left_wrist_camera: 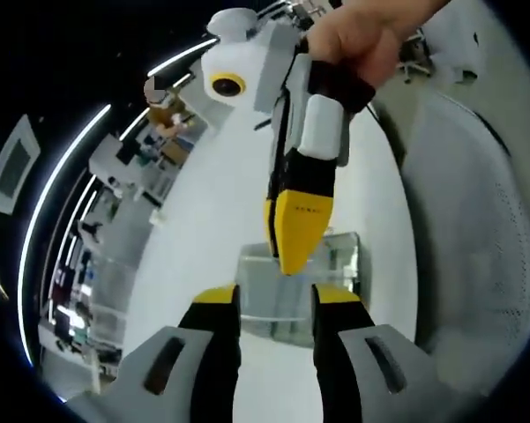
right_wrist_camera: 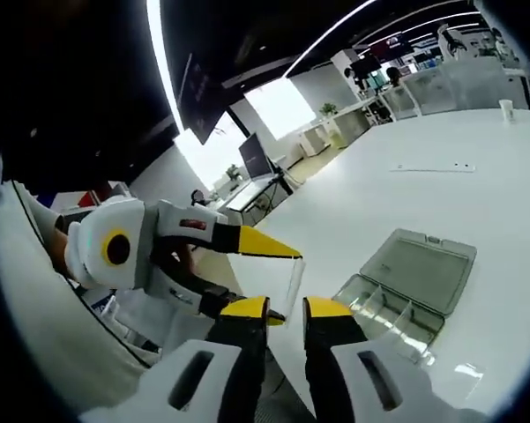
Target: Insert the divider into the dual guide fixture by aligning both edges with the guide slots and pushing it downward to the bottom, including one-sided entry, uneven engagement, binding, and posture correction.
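The divider [left_wrist_camera: 273, 295] is a clear plastic sheet held in the air above the white table. My left gripper [left_wrist_camera: 276, 300] spans its width, with one yellow fingertip on each side edge. My right gripper [left_wrist_camera: 289, 264], held by a hand [left_wrist_camera: 362, 35], comes down from the top and pinches the sheet's upper edge. In the right gripper view the divider [right_wrist_camera: 293, 284] stands edge-on in front of my right gripper [right_wrist_camera: 287, 308], and the left gripper [right_wrist_camera: 287, 286] reaches in from the left. The clear guide fixture [right_wrist_camera: 384, 304], a box with an open lid [right_wrist_camera: 419, 269], lies on the table to the right.
The white table [right_wrist_camera: 423, 194] stretches far back with a small white cup [right_wrist_camera: 506, 108] near its far edge. A grey mesh chair back [left_wrist_camera: 476, 247] stands at the right of the left gripper view. Office desks and monitors line the background.
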